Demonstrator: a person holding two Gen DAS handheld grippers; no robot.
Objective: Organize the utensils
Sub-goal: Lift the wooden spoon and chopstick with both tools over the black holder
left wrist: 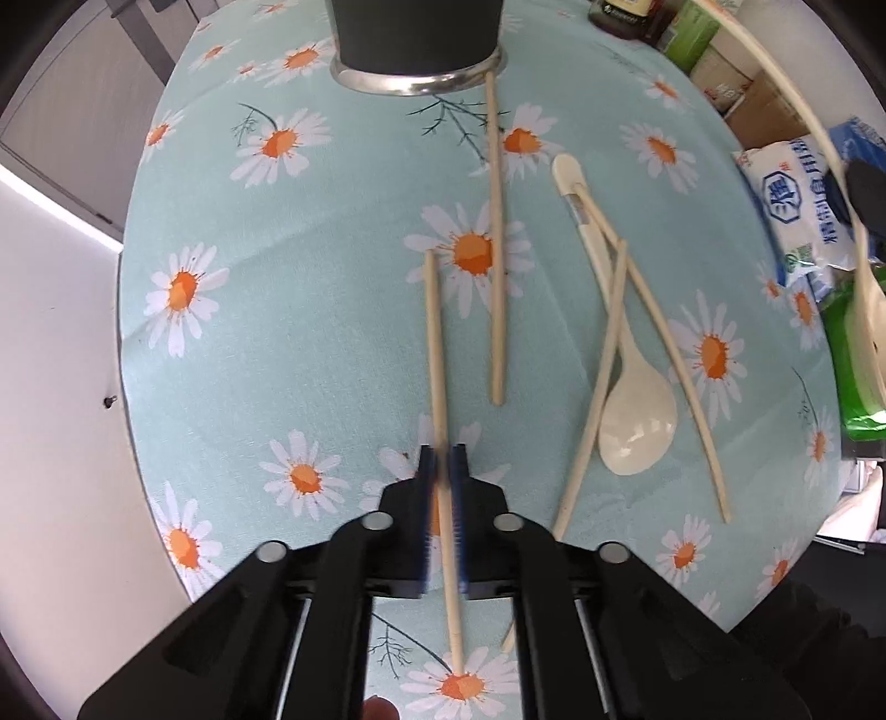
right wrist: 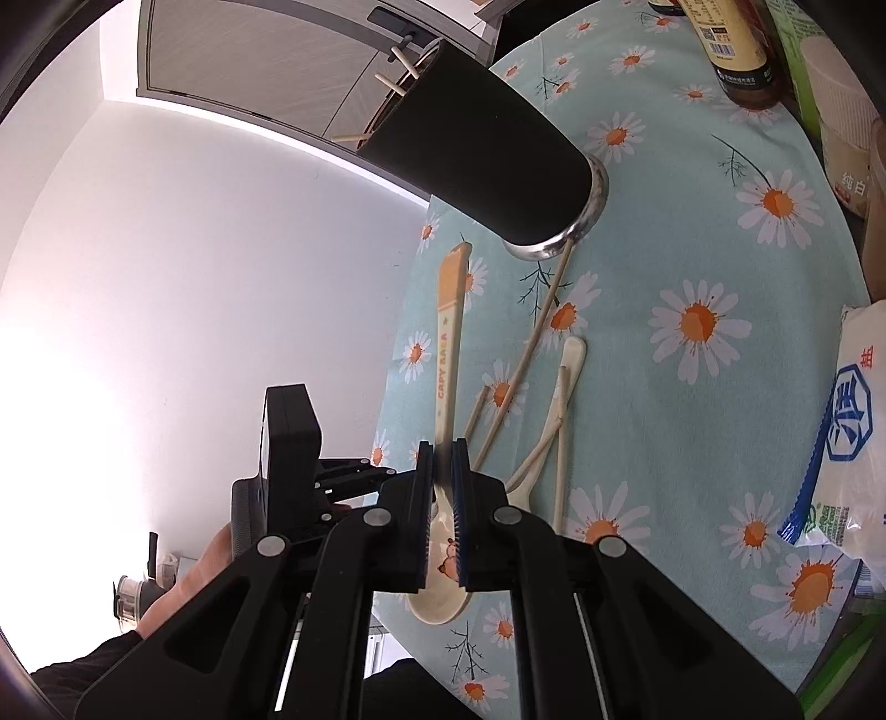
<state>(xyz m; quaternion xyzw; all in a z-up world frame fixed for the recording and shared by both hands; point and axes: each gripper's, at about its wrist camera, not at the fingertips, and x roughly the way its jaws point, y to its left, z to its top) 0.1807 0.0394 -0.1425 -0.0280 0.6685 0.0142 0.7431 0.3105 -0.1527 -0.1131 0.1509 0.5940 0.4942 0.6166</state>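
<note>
Left tongs [left wrist: 443, 459] tight around chopstick [left wrist: 437, 354]; right tongs [right wrist: 443, 459] around spoon [right wrist: 448, 354].

Top of dark holder [left wrist: 416, 39] cut off by upper frame edge. Chopstick [left wrist: 441, 421] blurred between fingers. Spoon [right wrist: 449, 354] bowl partly hidden behind gripper pads.

Four loose chopsticks [left wrist: 496, 238], two spoons [left wrist: 637, 421], one holder [left wrist: 415, 33]
</note>
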